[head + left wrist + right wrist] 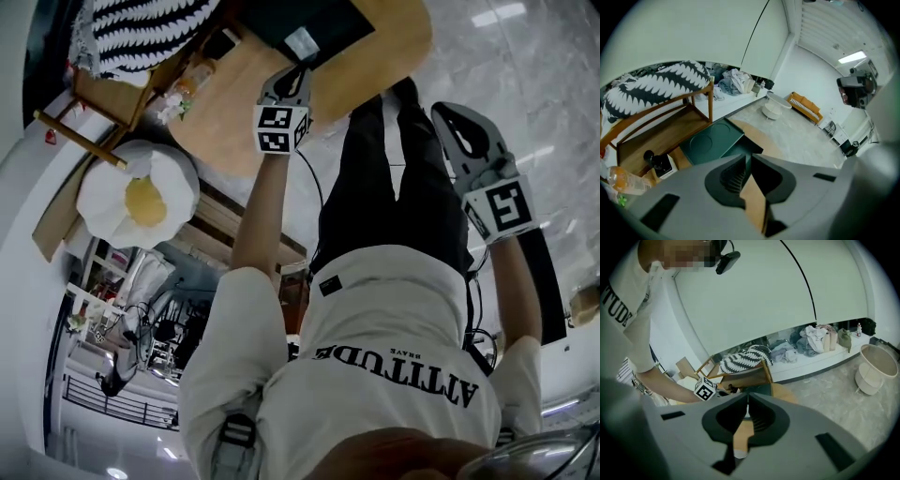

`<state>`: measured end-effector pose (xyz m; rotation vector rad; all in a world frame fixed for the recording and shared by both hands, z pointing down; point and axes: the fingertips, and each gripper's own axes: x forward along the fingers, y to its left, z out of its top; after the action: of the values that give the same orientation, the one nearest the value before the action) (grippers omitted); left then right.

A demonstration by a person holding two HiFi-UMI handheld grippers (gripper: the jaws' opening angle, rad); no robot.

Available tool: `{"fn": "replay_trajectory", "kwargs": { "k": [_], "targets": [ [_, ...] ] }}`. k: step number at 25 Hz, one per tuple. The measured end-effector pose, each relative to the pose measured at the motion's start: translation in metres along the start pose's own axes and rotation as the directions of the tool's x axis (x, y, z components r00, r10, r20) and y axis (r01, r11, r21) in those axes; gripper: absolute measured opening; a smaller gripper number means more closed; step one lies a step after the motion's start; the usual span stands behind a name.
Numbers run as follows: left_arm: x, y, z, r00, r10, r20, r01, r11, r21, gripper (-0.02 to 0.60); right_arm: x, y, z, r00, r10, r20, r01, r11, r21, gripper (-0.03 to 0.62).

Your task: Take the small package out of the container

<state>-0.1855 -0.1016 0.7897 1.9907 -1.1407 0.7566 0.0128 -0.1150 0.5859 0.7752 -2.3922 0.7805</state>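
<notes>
A plain white wall point(693, 33) curves behind everything, with a thin dark cable point(753, 33) running down it. At its foot runs a low white ledge point(724, 107) heaped with crumpled clothes point(733, 84). The floor point(801, 136) is pale grey stone with faint veining. A wooden rack point(661, 129) stands against the ledge, a black-and-white zigzag blanket point(656, 84) draped over its top. Just beside the rack is a round wooden table point(761, 140). A white basket point(772, 110) sits on the floor further off, and beyond it an orange bench point(804, 107) lines the far wall. A strip light point(853, 57) glows on the ceiling near a slatted panel point(829, 23).
</notes>
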Motion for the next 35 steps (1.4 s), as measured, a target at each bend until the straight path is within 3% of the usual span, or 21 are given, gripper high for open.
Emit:
{"fn": "replay_trajectory", "kwargs": {
  "k": [6,12,17,22,29,31,33,35],
  "targets": [
    [0.057,0.030,-0.035,0.990,0.033,-0.134,-0.035,0.999,-0.014,0.076,0.018,-0.022,-0.023,0.999,-0.038,0.021,0.036,0.996,0.080,0.023],
    [0.100,0.048,-0.062,0.954,0.096,-0.284,-0.092,0.995,0.030,0.147,0.028,-0.028,-0.039,0.997,-0.052,0.059,0.041,0.984,0.175,0.023],
    [0.128,0.062,-0.084,0.898,0.166,-0.407,-0.143,0.986,0.088,0.170,0.030,-0.034,-0.068,0.998,-0.047,0.049,0.037,0.983,0.179,0.023],
    [0.141,0.079,-0.097,0.839,0.242,-0.487,-0.210,0.970,0.119,0.183,0.029,-0.035,-0.069,0.996,-0.057,0.071,0.040,0.975,0.218,0.023],
    [0.153,0.092,-0.116,0.723,0.286,-0.629,-0.224,0.958,0.178,0.176,0.031,-0.034,-0.073,0.996,-0.044,0.077,0.025,0.973,0.230,0.023],
    [0.153,0.097,-0.118,0.698,0.318,-0.641,-0.231,0.948,0.218,0.135,0.034,-0.033,-0.071,0.996,-0.043,0.085,0.021,0.970,0.244,0.022],
    [0.152,0.103,-0.117,0.690,0.355,-0.631,-0.239,0.934,0.265,0.060,0.037,-0.033,-0.071,0.995,-0.040,0.087,0.017,0.968,0.249,0.021],
    [0.151,0.105,-0.115,0.704,0.356,-0.615,-0.242,0.934,0.263,0.026,0.038,-0.035,-0.072,0.995,-0.040,0.087,0.017,0.968,0.252,0.021]
  ]
}}
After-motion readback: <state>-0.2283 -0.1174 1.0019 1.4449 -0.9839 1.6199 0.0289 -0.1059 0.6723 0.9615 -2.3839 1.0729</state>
